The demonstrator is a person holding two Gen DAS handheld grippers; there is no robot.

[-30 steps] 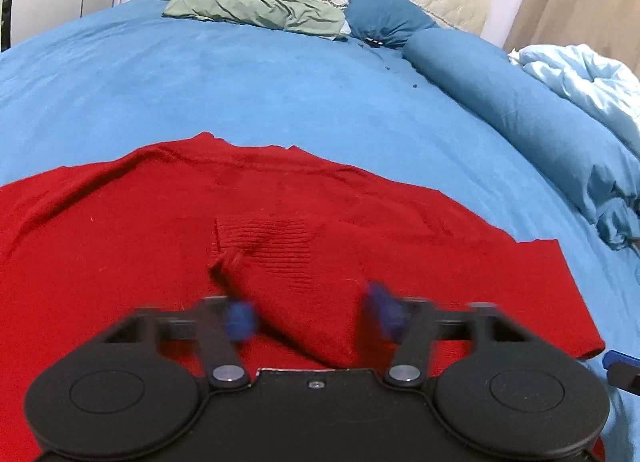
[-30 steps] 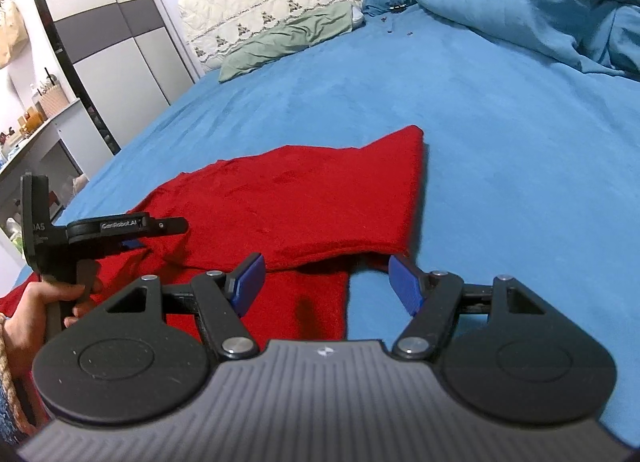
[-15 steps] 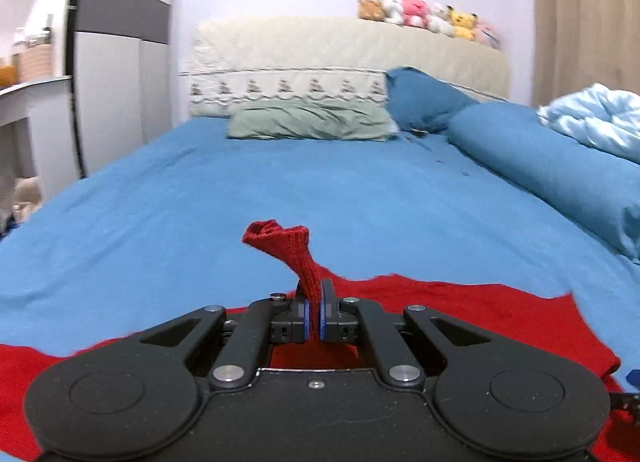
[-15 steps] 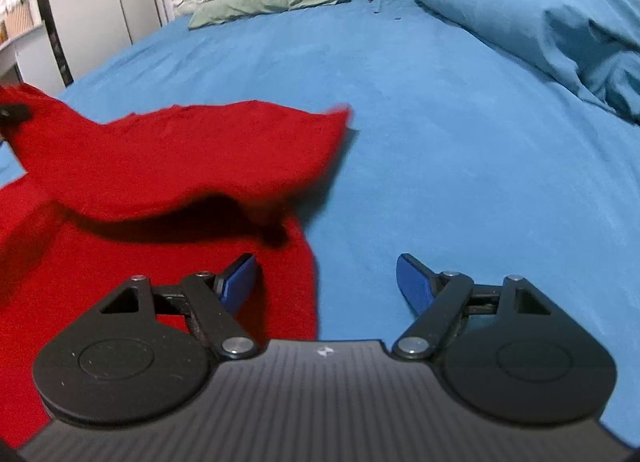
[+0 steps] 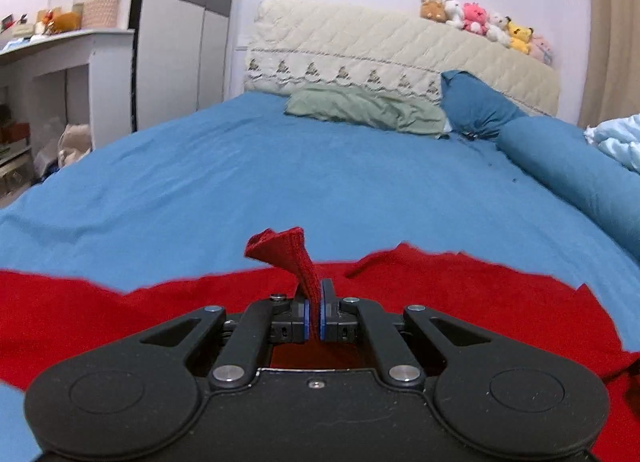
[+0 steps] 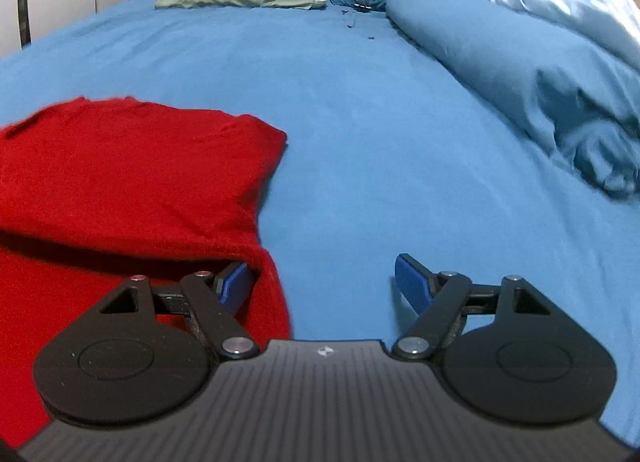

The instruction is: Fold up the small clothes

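- The red sweater (image 5: 440,302) lies spread on the bed (image 5: 320,181), at the end far from the green pillow (image 5: 360,109).
- The left hand-held gripper (image 5: 315,316) is pinched tight on a ribbed cuff (image 5: 288,254) of the sweater, which stands up above the jaws.
- The right hand-held gripper (image 6: 324,286) is spread wide, holding nothing; its left fingertip (image 6: 236,282) sits tucked under the sweater's folded edge, its right one over bare sheet.
- A blue duvet (image 6: 520,73) is bunched beside the pillow.
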